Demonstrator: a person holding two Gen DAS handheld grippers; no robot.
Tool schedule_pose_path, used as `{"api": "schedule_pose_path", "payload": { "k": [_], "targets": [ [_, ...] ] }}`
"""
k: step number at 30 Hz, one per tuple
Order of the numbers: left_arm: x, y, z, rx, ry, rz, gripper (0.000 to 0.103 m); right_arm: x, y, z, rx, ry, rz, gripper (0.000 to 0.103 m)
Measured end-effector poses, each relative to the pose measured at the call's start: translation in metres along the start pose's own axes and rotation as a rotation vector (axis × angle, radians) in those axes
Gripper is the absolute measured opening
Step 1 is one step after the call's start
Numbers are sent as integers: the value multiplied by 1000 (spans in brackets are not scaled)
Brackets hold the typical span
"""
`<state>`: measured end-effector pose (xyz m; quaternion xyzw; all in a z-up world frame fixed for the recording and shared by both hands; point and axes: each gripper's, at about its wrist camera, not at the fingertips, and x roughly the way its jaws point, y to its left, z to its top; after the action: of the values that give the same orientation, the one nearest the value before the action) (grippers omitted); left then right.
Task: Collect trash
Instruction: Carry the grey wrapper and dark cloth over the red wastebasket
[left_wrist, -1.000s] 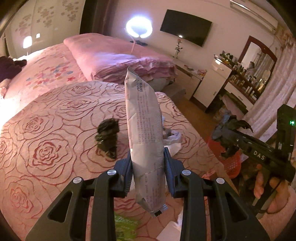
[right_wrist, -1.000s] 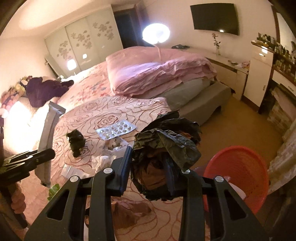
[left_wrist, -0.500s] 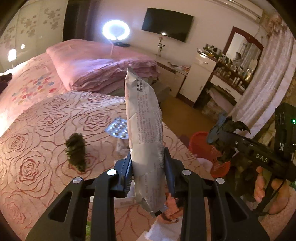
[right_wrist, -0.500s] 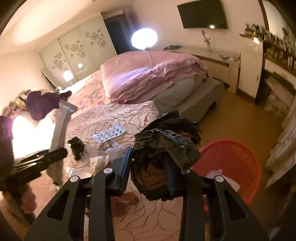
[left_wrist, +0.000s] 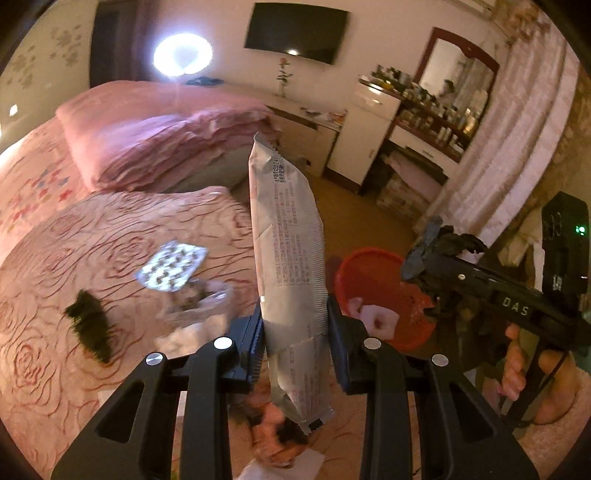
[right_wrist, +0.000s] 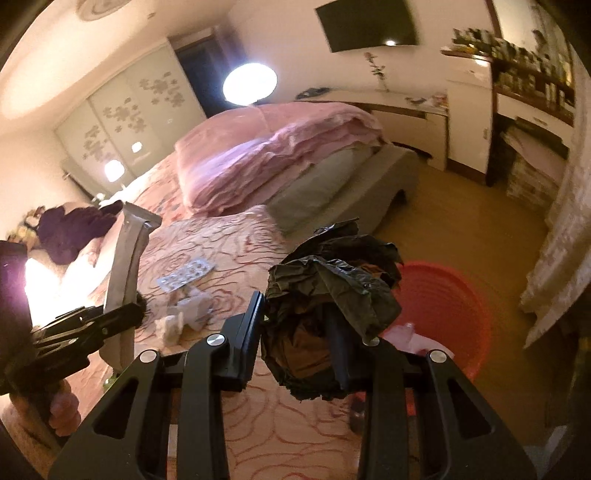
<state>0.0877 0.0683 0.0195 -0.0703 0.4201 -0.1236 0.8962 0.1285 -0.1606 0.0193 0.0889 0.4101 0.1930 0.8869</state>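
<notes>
holding a silver snack wrapper (left_wrist: 291, 266) clamped upright, the left gripper (left_wrist: 295, 332) neared the red basket (left_wrist: 373, 266) on the right; the right gripper (right_wrist: 299, 332), pinching crumpled dark plastic (right_wrist: 332, 284), should clear the rim before letting go.

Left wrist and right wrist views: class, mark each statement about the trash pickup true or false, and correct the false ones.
1. The left gripper is shut on a long silver snack wrapper. True.
2. The right gripper is open with nothing between its fingers. False: it is shut on a crumpled black plastic bag.
3. A pill blister pack lies on the rose-patterned bedspread. True.
4. The bin beside the bed is blue. False: the basket is red.
5. The wall-mounted TV is showing a picture. False: its screen is dark.
</notes>
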Motion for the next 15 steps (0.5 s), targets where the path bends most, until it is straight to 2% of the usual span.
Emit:
{"api": "schedule_pose_path", "payload": {
  "k": [6, 15],
  "targets": [
    [24, -38, 9, 93, 47, -37, 29, -4, -34, -2, 72, 14, -53, 32],
    [71, -72, 20, 173, 144, -102, 29, 4, -67, -14, 102, 30, -155, 33]
  ]
}}
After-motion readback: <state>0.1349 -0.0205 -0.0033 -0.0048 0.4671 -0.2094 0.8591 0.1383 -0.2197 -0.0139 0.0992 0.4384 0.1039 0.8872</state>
